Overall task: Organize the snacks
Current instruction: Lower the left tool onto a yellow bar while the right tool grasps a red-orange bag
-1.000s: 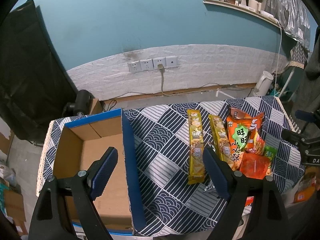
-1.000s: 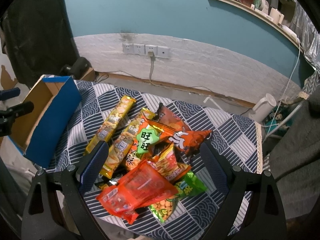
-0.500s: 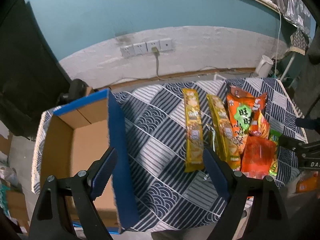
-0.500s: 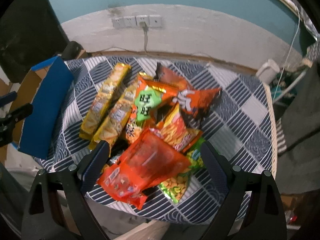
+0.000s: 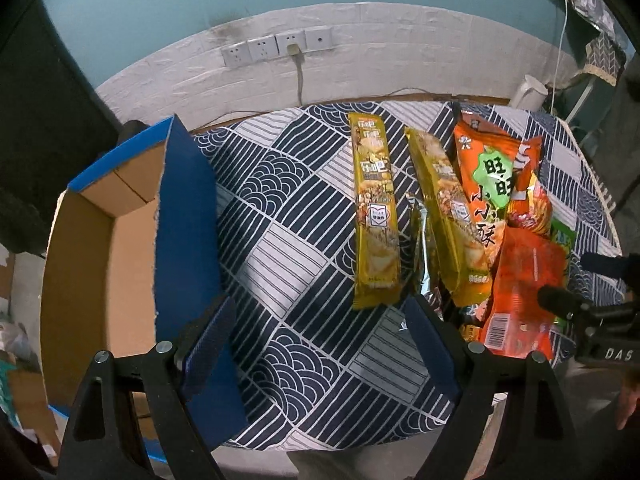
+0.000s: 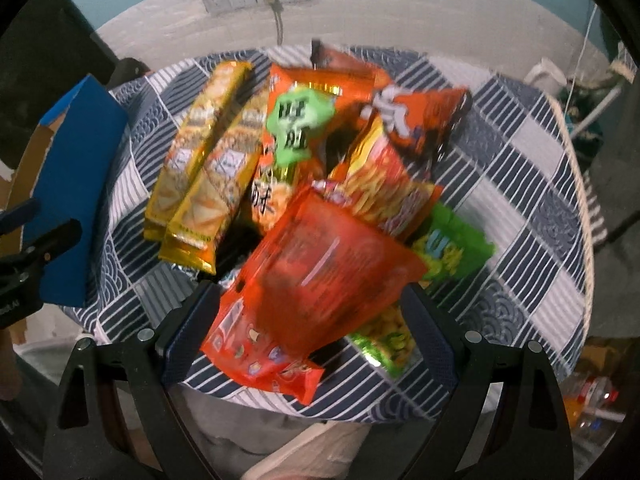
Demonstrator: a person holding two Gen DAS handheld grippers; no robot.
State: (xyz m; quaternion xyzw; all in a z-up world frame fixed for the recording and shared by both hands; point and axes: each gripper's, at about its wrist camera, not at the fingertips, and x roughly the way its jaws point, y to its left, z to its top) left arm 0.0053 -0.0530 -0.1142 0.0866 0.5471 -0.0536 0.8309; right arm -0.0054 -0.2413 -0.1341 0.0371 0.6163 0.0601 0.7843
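Note:
A pile of snack packets lies on a patterned table [image 5: 280,216]. Two long yellow packets [image 5: 376,216] [image 6: 200,152] lie side by side, left of an orange bag with a green label [image 5: 486,184] [image 6: 298,128]. A translucent red-orange bag [image 6: 320,280] [image 5: 524,292] lies nearest the front edge. My right gripper [image 6: 310,312] is open, its fingers on either side of the red-orange bag and above it. My left gripper [image 5: 320,320] is open over bare cloth, just below the yellow packets. An open blue cardboard box [image 5: 120,240] [image 6: 76,184] stands at the left.
A green peanut bag [image 6: 436,264] and other orange and red bags [image 6: 416,116] lie in the pile. The wall behind carries power sockets [image 5: 276,46] with a cable. A white kettle [image 5: 528,90] stands beyond the table's far right corner. The cloth between box and packets is bare.
Both grippers have moved forward and down toward the table; snacks and box loom larger. The right gripper now straddles the red-orange bag. Both stay open; no packet has moved.

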